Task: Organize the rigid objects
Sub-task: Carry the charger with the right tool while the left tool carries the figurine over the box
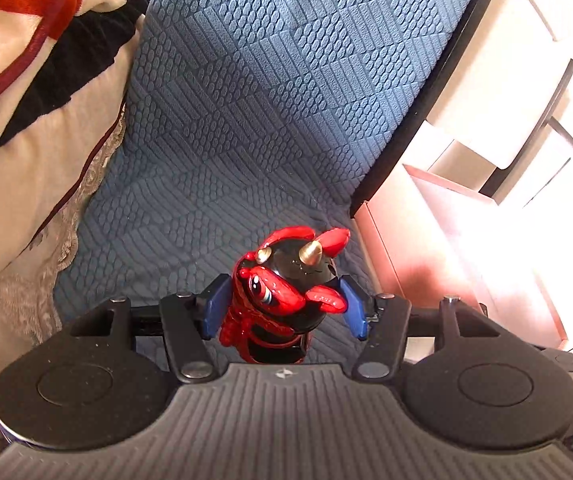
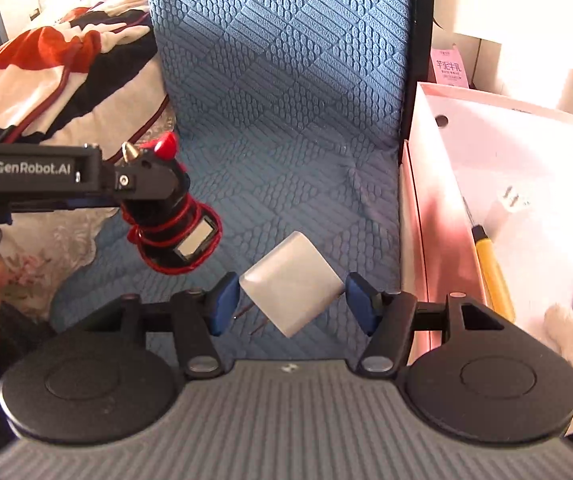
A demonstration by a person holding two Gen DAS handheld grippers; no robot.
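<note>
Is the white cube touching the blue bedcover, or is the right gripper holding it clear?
Apart. The right wrist view shows the white cube pinched between the right gripper's blue pads, lifted above the blue bedcover.

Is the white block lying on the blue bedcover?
No, the white block is clamped corner to corner in the right gripper, held up over the blue bedcover.

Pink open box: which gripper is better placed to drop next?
Probably right. The right gripper, holding the white plastic cube charger, is beside the pink cardboard box; the left gripper with its red-black horned toy is farther away.
</note>
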